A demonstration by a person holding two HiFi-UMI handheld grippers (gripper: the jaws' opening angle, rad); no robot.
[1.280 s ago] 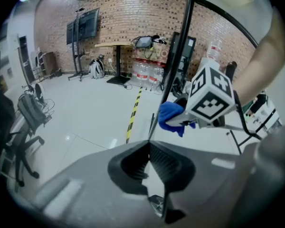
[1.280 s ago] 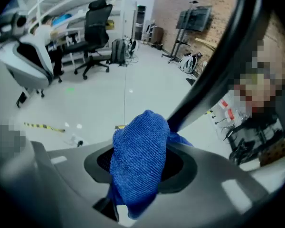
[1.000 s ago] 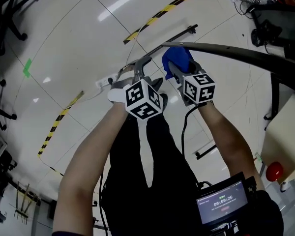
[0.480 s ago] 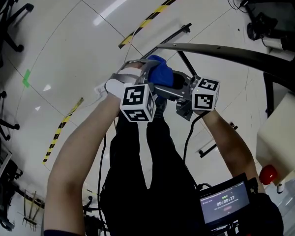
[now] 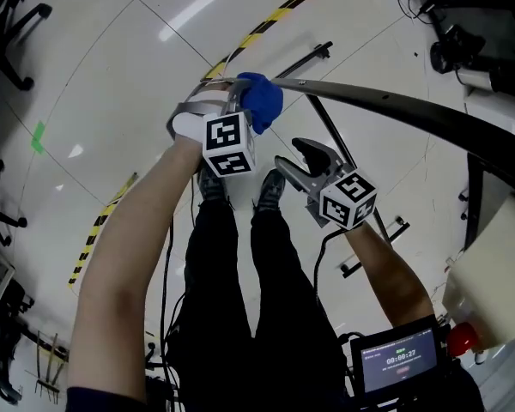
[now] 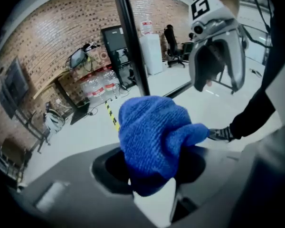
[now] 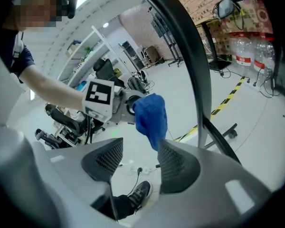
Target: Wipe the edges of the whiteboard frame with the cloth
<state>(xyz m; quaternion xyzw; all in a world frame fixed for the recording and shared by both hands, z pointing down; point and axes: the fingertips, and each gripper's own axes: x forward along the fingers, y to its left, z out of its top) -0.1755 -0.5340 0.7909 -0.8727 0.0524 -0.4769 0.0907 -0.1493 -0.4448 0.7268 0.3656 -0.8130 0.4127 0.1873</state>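
The whiteboard frame [image 5: 386, 94] is the biggest thing in front of you: a thin, dark, rigid bar that will likely take firm pressure without giving. Its narrow face means the wiper has to wrap around it rather than ride flat. The cloth [image 5: 259, 99] is a small blue knitted bundle, and you can expect it to be light, soft and easily squashed, so it should mould over the frame's edge. It could also slip free if pinched only by a loose corner. Hold it by a bunched fold and leave a thick wad sticking out beyond the tips. It now sits right at the near end of the frame, touching or almost touching the bar. Your left tongs [image 6: 152, 170] have just been closing and are clamped on the cloth, with most of it bulging forward towards the frame. Your right tongs [image 7: 140, 160] have just been opening. They now stand wide apart with nothing between them, hanging below the frame and clear of the cloth.
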